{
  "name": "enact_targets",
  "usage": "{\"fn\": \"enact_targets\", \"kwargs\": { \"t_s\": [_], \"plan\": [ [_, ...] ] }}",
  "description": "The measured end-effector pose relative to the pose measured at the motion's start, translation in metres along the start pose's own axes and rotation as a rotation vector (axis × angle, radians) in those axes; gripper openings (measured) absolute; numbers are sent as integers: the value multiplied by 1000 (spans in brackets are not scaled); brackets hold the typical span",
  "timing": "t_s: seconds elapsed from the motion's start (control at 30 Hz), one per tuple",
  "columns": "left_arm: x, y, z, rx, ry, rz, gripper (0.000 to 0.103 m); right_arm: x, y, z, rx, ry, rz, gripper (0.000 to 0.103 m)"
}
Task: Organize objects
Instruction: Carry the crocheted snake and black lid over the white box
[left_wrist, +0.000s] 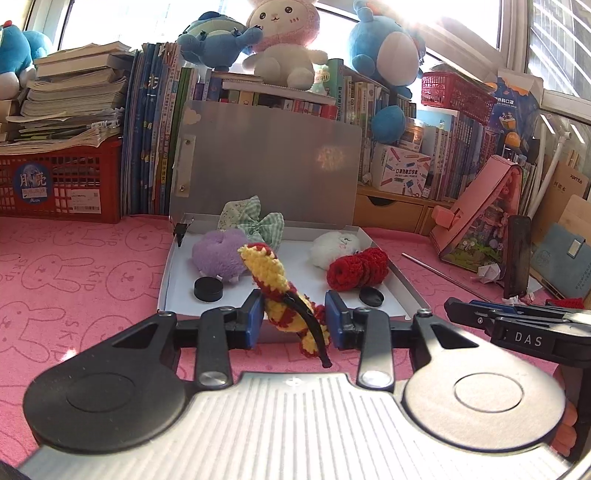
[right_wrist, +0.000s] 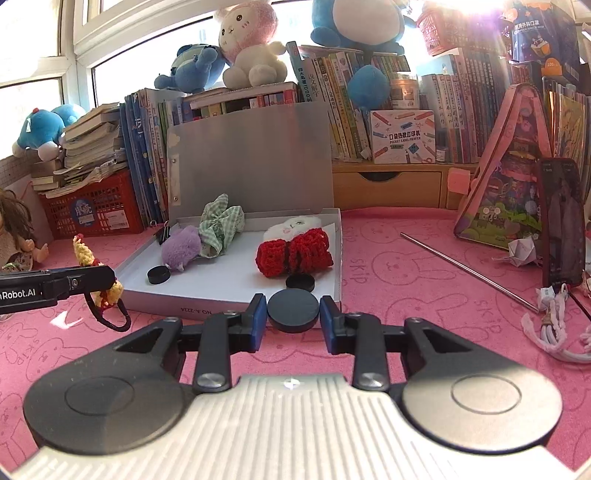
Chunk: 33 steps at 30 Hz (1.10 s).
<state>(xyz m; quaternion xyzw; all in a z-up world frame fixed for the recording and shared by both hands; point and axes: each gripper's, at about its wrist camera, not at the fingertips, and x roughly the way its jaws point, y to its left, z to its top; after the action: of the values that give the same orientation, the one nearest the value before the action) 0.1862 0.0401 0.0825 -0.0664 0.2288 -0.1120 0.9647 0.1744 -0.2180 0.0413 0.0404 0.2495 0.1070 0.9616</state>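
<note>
My left gripper (left_wrist: 294, 320) is shut on a yellow and red crochet toy (left_wrist: 271, 278) with a black elastic loop, held just in front of the open flat box (left_wrist: 400, 282). My right gripper (right_wrist: 293, 314) is shut on a black round disc (right_wrist: 293, 309), held just in front of the box's near wall (right_wrist: 177, 308). In the box lie a purple plush (right_wrist: 181, 246), a green checked bow (right_wrist: 218, 225), a white plush (right_wrist: 295, 225), a red crochet bow (right_wrist: 293, 256) and two black discs (right_wrist: 159, 275). The left gripper with the crochet toy (right_wrist: 86, 254) shows at the left of the right wrist view.
The box lid (left_wrist: 269, 162) stands open against rows of books. A red crate (left_wrist: 59, 181) is at the left. A metal rod (right_wrist: 465, 271), a pink house-shaped case (right_wrist: 513, 192), a phone (right_wrist: 561, 221) and a white cable (right_wrist: 554, 328) are at the right on the pink cloth.
</note>
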Motion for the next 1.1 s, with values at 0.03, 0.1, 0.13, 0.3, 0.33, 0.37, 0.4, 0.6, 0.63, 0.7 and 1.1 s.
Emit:
{"fn": "enact_targets", "kwargs": {
  "t_s": [0.03,0.1,0.13,0.3,0.33,0.37,0.4,0.6,0.63,0.7,1.1],
  "plan": [
    [5,1,3,0,2,5,41,5,-3,2,12,8,1,36],
    [12,4,7,-3,6,14,41,13,-7,5,34,26,5,36],
    [17,5,9,-6,8,18,41,18,-10,6,44,35,6,36],
    [38,13,16,-33,28,26,41,36,-17,10,77,74,8,36],
    [43,15,17,-38,35,28,41,39,-18,12,76,79,6,36],
    [47,16,18,-44,42,32,41,42,-19,13,74,84,5,36],
    [51,18,19,-49,48,34,41,44,-20,14,71,87,3,36],
    [72,25,22,-72,74,40,41,59,-28,23,98,113,27,36],
    [75,26,22,-71,77,43,41,61,-29,23,105,116,29,36],
    [79,27,21,-71,85,46,41,66,-30,24,119,124,35,36],
    [102,39,13,-91,136,62,41,95,-27,25,125,176,40,36]
  ]
}}
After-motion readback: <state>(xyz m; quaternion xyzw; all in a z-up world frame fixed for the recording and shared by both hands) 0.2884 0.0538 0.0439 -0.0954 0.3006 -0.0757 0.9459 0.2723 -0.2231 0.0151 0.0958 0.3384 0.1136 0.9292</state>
